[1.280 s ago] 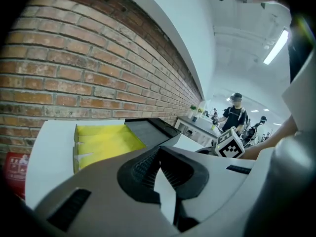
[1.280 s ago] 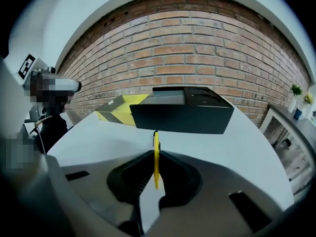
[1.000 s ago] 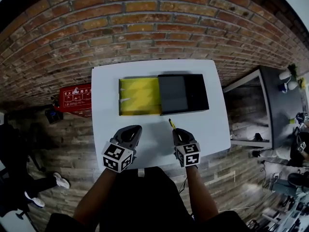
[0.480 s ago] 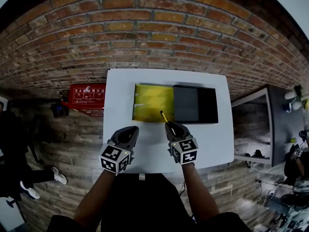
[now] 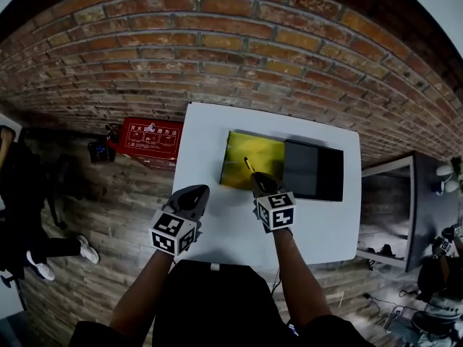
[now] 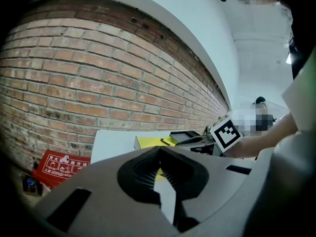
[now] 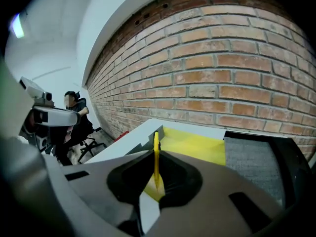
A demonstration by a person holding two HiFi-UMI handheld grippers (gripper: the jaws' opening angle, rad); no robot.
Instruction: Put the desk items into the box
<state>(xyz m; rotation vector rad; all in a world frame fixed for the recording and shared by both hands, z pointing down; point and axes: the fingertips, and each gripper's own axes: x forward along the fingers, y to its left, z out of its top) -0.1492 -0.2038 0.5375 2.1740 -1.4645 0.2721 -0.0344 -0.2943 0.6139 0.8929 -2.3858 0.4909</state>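
Now the right gripper (image 5: 262, 187) has its jaws pinched tight on a yellow pencil (image 5: 251, 169). The pencil sticks out straight ahead of the jaws, its long side running near to far and its dark tip at the far end. The open yellow box (image 5: 239, 154) lies just past the jaws on the white table (image 5: 206, 139), and the tip is over the box's near edge. I think a short push forward and down would get the pencil inside. The black lid (image 5: 312, 170) lies flat, touching the box's right side. The left gripper (image 5: 195, 194) is farther from the box, with its jaws closed on nothing. A red case (image 5: 148, 137) on the floor to the left has white Chinese writing, too small to read.
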